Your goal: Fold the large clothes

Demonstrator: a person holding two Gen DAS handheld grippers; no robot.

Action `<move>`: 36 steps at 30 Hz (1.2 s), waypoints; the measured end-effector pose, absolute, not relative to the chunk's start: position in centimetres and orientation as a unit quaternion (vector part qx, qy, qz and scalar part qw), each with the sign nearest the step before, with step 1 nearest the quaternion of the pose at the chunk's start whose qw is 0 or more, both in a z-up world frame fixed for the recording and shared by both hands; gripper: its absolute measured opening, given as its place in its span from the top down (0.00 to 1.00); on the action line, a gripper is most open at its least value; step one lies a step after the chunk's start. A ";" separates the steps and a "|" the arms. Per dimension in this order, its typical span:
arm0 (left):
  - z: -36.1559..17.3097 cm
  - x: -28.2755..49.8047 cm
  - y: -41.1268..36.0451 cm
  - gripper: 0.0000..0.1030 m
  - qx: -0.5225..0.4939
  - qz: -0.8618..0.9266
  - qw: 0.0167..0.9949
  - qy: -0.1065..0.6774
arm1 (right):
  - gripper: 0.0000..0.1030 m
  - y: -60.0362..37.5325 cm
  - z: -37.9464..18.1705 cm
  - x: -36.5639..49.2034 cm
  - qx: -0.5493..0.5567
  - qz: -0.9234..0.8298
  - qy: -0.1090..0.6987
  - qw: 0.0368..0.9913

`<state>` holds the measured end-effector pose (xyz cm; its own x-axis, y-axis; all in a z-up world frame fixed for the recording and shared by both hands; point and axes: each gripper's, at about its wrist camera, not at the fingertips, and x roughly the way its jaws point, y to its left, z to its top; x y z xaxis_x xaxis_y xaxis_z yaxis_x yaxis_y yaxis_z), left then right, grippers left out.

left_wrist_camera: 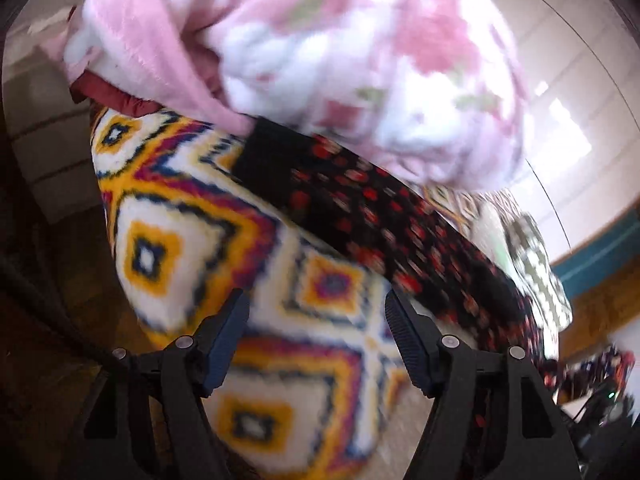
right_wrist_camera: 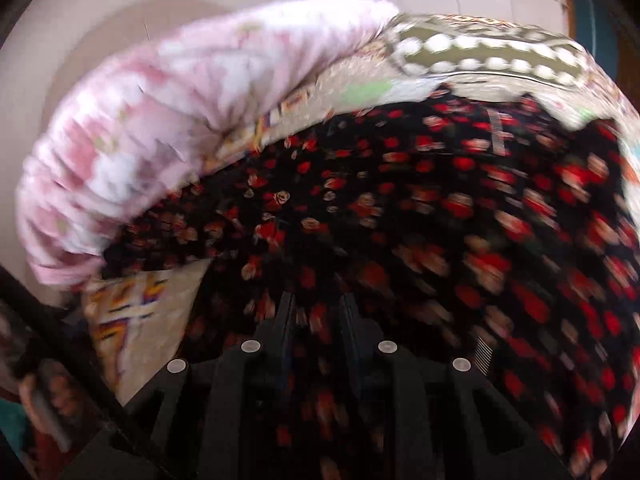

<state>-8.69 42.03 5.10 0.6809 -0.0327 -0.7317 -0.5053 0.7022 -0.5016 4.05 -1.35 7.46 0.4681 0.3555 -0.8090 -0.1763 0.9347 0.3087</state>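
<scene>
A black garment with red flowers lies in a diagonal band across a bed's white, orange and blue diamond-pattern blanket. My left gripper hovers open over that blanket, its fingers wide apart with nothing between them; the garment's edge runs just right of it. In the right wrist view the same black floral garment fills the middle, blurred. My right gripper hangs over it with a narrow gap between the fingers, and the cloth streaks past beneath rather than being pinched.
A bulky pink and white floral quilt is heaped along the garment's far side. An olive cloth with white dots lies at the bed's far edge. Pale tiled floor lies beyond. A black cable crosses the lower left.
</scene>
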 end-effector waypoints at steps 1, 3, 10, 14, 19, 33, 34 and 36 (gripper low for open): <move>4.4 -7.9 43.1 0.33 -0.368 0.143 0.837 0.378 | 0.76 -0.2 6.9 4.7 0.095 0.159 0.500 0.846; 3.1 -6.1 44.8 0.33 -0.382 0.141 0.829 0.383 | 0.76 1.4 6.4 4.8 0.118 0.190 0.502 0.835; 1.9 0.1 46.3 0.29 -0.355 0.154 0.835 0.390 | 0.67 2.1 6.5 -0.4 0.101 0.224 0.500 0.830; 1.7 2.6 45.7 0.86 -0.312 0.190 0.834 0.413 | 0.66 -0.5 7.0 -2.3 0.095 0.194 0.490 0.845; 5.1 2.6 42.9 0.90 -0.265 0.192 0.852 0.409 | 0.66 -5.6 8.8 -5.0 0.103 0.154 0.467 0.864; 21.5 8.6 10.8 0.91 -0.161 -0.087 0.910 0.372 | 0.66 -19.4 11.5 -13.8 0.226 0.120 0.392 0.883; 21.5 9.4 7.4 0.91 -0.153 -0.112 0.906 0.378 | 0.66 -20.7 11.4 -14.4 0.239 0.114 0.389 0.883; 21.1 10.0 1.8 0.91 -0.139 -0.146 0.897 0.393 | 0.66 -22.8 11.3 -15.3 0.256 0.103 0.383 0.882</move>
